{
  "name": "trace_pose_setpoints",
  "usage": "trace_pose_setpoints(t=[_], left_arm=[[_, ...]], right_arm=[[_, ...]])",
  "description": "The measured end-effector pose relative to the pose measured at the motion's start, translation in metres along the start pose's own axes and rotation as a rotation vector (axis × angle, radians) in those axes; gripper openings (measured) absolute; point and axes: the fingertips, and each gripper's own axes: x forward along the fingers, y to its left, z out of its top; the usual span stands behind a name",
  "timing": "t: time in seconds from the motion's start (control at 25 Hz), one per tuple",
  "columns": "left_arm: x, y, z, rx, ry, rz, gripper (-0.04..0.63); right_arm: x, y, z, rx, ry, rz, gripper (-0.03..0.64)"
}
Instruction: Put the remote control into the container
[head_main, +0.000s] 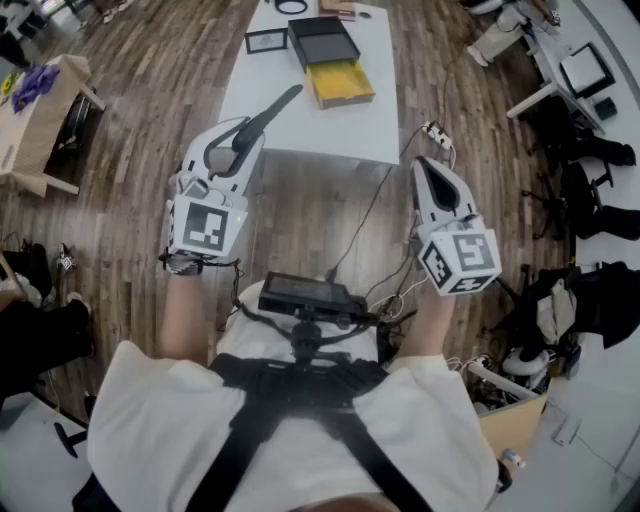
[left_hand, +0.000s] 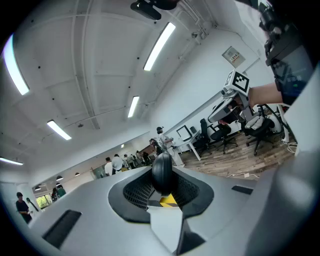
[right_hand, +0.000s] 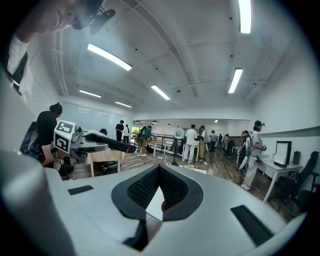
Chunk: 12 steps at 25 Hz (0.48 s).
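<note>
1. The left gripper is held level above the wooden floor, just short of the near edge of the white table.
2. The remote control, a long dark handset, is clamped between the left jaws. In the left gripper view its rounded end is seen end-on, pressed by both ribbed pads. In the head view its free end reaches over the table's near edge.
3. The right gripper is held to the right of the table, tilted slightly downward. In the right gripper view its jaws are seen closed tip to tip, with nothing between them.
4. The container, a shallow open box with a yellow interior, lies on the table, well ahead of the remote control and apart from it. Nothing is seen inside it.
5. A dark grey box lies just behind the container and touches it.
6. A small framed picture lies on the table left of the dark grey box.
7. A power strip with its cable lies on the floor near the right gripper.
8. A flat black device is mounted on the person's chest harness, between the two forearms.
</note>
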Motion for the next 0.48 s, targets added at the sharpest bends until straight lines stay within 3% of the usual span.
trace_pose_setpoints(t=[0.48], left_arm=[[-0.026, 0.008, -0.027, 0.012, -0.022, -0.053, 0.106]], right_arm=[[-0.009, 0.043, -0.014, 0.081, 0.021, -0.037, 0.003]])
